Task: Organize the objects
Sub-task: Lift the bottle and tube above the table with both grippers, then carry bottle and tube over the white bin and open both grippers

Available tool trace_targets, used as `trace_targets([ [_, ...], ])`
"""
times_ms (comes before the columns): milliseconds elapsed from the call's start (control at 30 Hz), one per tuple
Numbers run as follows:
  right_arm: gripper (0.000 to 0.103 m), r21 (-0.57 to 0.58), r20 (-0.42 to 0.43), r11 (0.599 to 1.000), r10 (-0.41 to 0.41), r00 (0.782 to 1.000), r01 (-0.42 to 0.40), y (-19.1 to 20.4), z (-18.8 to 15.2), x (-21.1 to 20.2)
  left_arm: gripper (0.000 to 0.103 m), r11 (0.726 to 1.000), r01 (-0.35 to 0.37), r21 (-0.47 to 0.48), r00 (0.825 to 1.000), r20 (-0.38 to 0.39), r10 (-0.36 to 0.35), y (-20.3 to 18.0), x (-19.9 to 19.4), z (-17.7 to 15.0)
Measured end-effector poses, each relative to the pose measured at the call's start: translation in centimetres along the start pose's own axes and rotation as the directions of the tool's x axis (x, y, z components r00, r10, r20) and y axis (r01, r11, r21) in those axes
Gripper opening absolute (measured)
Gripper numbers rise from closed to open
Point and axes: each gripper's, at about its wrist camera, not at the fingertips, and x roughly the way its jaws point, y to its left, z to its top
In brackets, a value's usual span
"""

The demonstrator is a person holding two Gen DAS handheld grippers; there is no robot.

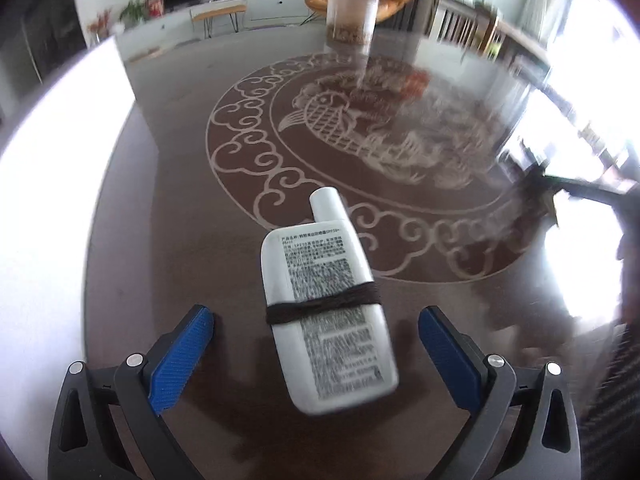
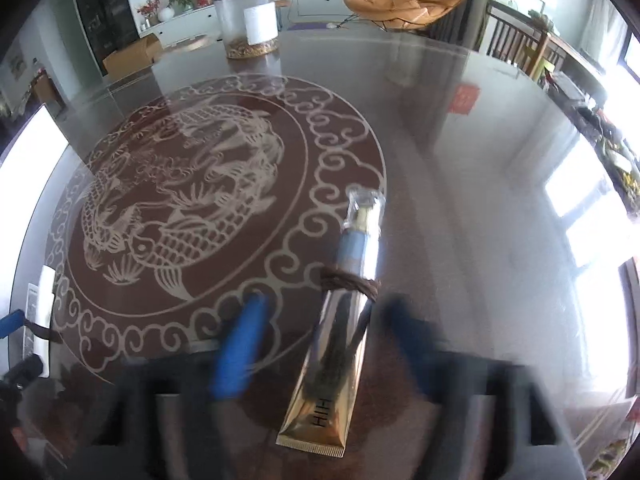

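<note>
The white flat bottle (image 1: 344, 360) lies on the table between the open jaws of the left gripper (image 1: 316, 314). Its long axis runs away from the claw: base nearest, round cap at the far end and leaning a little left. The blue ribbed pads (image 1: 180, 356) stand wide on either side and touch neither flank, so this claw has hold of nothing. The bottle looks like smooth hard plastic, slab-sided, with a printed label facing up and a black hair band (image 1: 320, 308) wrapped across its middle.

The gold tube (image 2: 332, 360) lies the same way under the right gripper (image 2: 326, 302). Its flat crimped end is nearest the claw, and the clear cap is farthest and tipped slightly right. That claw's fingers are blurred, but they appear to sit apart with the tube between them and a gap on each side, so I judge it is not gripping. The tube is glossy, mirror-like foil, probably soft and slippery, with a brown braided tie (image 2: 352, 284) around its upper part.

Each hand is nearest its own item. A grip across the short width would suit both, and the bands may snag.

Beyond them spreads the dark glossy table (image 2: 460, 200) with a pale fish-and-cloud pattern. At its far edge, well apart from both claws, stands a clear jar (image 2: 248, 20).
</note>
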Motion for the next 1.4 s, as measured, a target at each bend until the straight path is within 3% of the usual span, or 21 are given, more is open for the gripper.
trace_targets([
  [100,0.026,0.0,-0.023,1.0,0.011,1.0,-0.011,0.2,0.1,0.0,0.053,1.0,-0.021,-0.003,0.997,0.077,0.021,-0.5,-0.9,-0.2],
  [167,0.026,0.038,-0.027,0.997,0.073,0.997,-0.072,-0.4,-0.6,-0.8,0.053,1.0,-0.025,-0.017,0.996,0.088,0.026,-0.4,-1.1,-0.6],
  [267,0.026,0.088,0.013,0.983,0.161,0.987,-0.162,-0.8,-2.2,-3.2,0.053,0.994,0.08,-0.079,0.987,0.147,-0.068,1.0,-2.5,-2.2],
  [333,0.026,0.091,0.054,0.976,0.196,0.979,-0.2,-0.7,-3.6,-5.4,0.053,0.99,0.099,-0.097,0.978,0.193,-0.078,1.3,-3.9,-3.3],
  [467,0.026,0.066,0.13,0.969,0.229,0.965,-0.239,0.4,-5.7,-9.4,0.053,0.982,0.155,-0.106,0.947,0.298,-0.118,1.5,-7.7,-5.7],
  [600,0.026,0.027,0.191,0.97,0.232,0.954,-0.242,2.5,-7.2,-12.0,0.053,0.981,0.183,-0.07,0.904,0.404,-0.14,1.3,-12.2,-7.7],
  [733,0.026,-0.01,0.246,0.967,0.251,0.936,-0.256,4.9,-7.8,-14.3,0.053,0.978,0.196,-0.068,0.864,0.484,-0.139,2.0,-16.5,-9.0],
  [867,0.026,-0.094,0.278,0.954,0.299,0.913,-0.284,7.9,-7.1,-17.7,0.053,0.965,0.226,-0.136,0.834,0.538,-0.12,5.3,-20.7,-10.5],
  [933,0.026,-0.15,0.286,0.942,0.332,0.899,-0.3,9.9,-6.6,-19.3,0.053,0.956,0.222,-0.19,0.816,0.572,-0.076,7.9,-23.1,-11.4],
  [1000,0.026,-0.219,0.29,0.914,0.396,0.872,-0.342,12.8,-6.0,-21.4,0.053,0.949,0.2,-0.243,0.807,0.59,-0.019,10.6,-25.0,-12.2],
  [1067,0.026,-0.267,0.272,0.875,0.471,0.839,-0.405,15.4,-5.1,-22.8,0.053,0.939,0.162,-0.305,0.808,0.587,0.051,13.5,-26.3,-13.3],
  [1167,0.026,-0.339,0.202,0.785,0.599,0.775,-0.519,20.5,-3.6,-24.7,0.053,0.915,0.086,-0.394,0.827,0.54,0.155,18.1,-27.4,-14.6],
  [1267,0.026,-0.384,0.053,0.656,0.718,0.694,-0.649,27.0,-2.4,-25.2,0.053,0.886,-0.001,-0.463,0.867,0.441,0.232,22.3,-26.8,-15.5],
  [1367,0.026,-0.381,-0.099,0.571,0.757,0.646,-0.727,33.8,-1.5,-23.6,0.054,0.847,-0.065,-0.527,0.911,0.316,0.266,25.9,-24.6,-16.4],
  [1400,0.027,-0.385,-0.127,0.562,0.754,0.645,-0.732,35.6,-1.3,-22.9,0.054,0.832,-0.09,-0.548,0.928,0.257,0.27,27.0,-23.5,-16.5],
])
